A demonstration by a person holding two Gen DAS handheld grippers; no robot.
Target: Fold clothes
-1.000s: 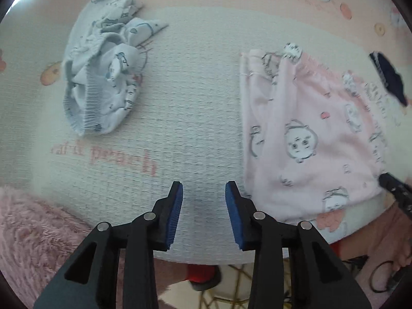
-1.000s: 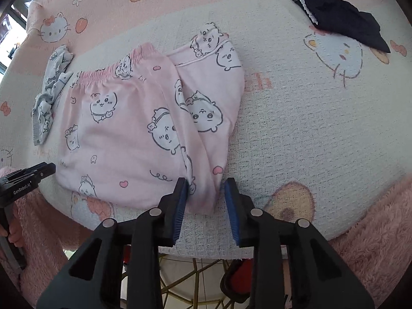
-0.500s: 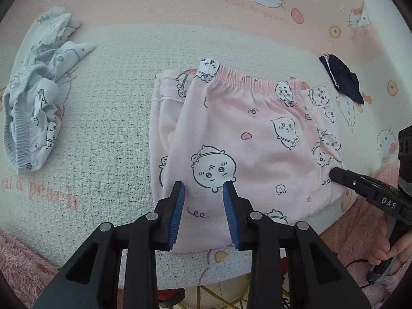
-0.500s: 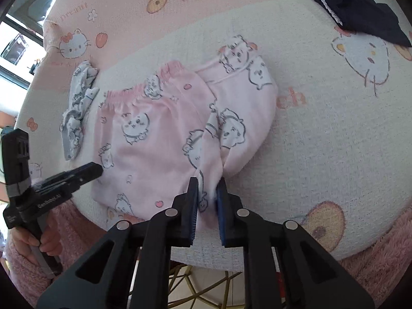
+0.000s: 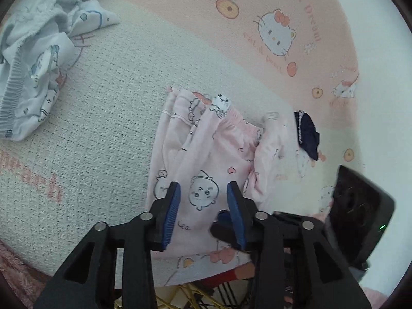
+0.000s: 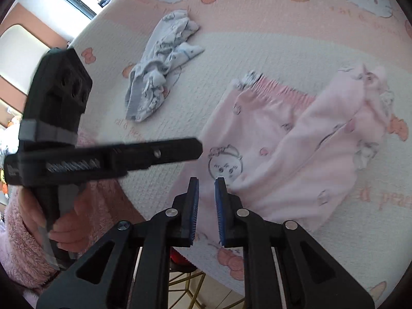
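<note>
Left wrist view: the left gripper (image 5: 203,215) hangs over the near edge of the pink trousers (image 5: 206,159), its blue-padded fingers (image 5: 171,213) spread wide with a printed cartoon face showing between them; nothing is gripped. The pink trousers lie partly folded on the tabletop (image 5: 110,108), which is covered by a cream and pink cartoon-print cloth, with the elastic waistband on the far side and one layer doubled over along the right. A crumpled pale blue garment (image 5: 38,59) lies well to the left of the trousers, apart from them. A small dark navy garment (image 5: 307,135) lies just beyond the trousers' right edge. The right gripper (image 5: 231,228) shows at the trousers' near right corner, partly hidden behind the left gripper's finger; from this view its state cannot be told. Right wrist view: the right gripper (image 6: 207,207) is at the near edge of the pink trousers (image 6: 291,149), its fingers (image 6: 193,206) narrowly parted with only a small gap, and no cloth is visibly clamped between them. The left gripper (image 6: 198,149) reaches in from the left of the trousers, held by a hand (image 6: 65,228) in a fluffy pink sleeve (image 6: 18,242). The pale blue garment (image 6: 162,67) lies beyond and left of the trousers.
</note>
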